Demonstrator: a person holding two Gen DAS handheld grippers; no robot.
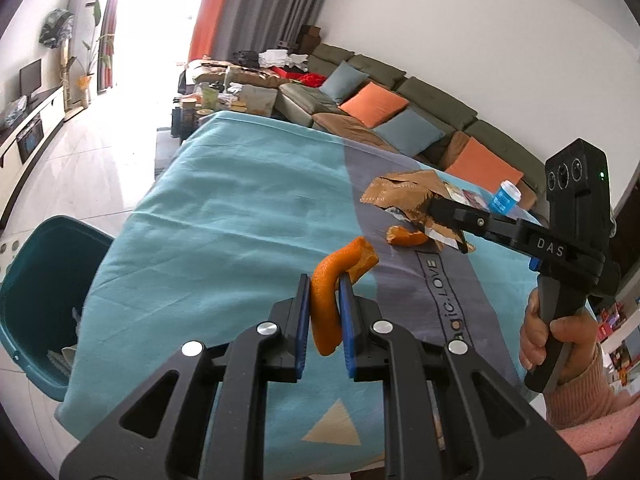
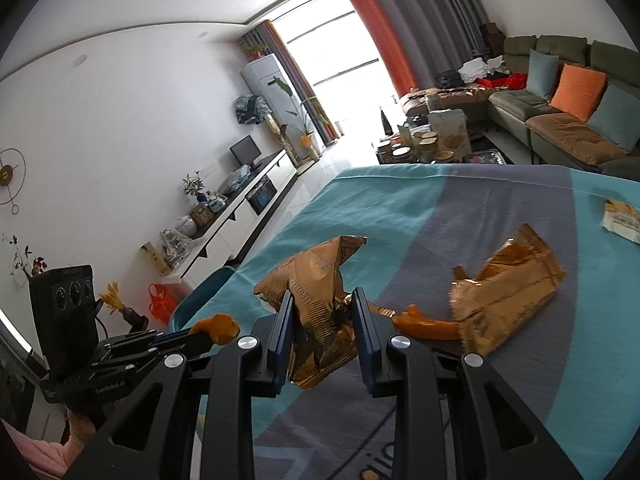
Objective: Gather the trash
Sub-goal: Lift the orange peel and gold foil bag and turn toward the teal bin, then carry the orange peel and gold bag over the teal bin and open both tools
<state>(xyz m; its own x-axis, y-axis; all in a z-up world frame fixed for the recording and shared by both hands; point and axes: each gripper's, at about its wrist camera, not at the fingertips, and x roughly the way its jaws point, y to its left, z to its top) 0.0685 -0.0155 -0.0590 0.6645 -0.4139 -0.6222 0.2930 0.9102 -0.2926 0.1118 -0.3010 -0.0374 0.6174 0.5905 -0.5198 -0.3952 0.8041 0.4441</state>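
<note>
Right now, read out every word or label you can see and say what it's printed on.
"DAS": on the black arm of the right gripper.
"LOVE", after a partly hidden word ending "gic.": on the grey band of the teal tablecloth.
Crumpled gold foil snack wrapper in the right jaws: print unreadable.
Small blue-labelled bottle: too small.
Left gripper body: blurred white lettering.

My right tongs (image 1: 448, 220) cover part of the brown wrapper (image 1: 404, 192). The table cloth (image 1: 224, 216) hides one side of the blue bin (image 1: 44, 288). I can't read the tiny words on the little blue bottle (image 1: 505, 197).
</note>
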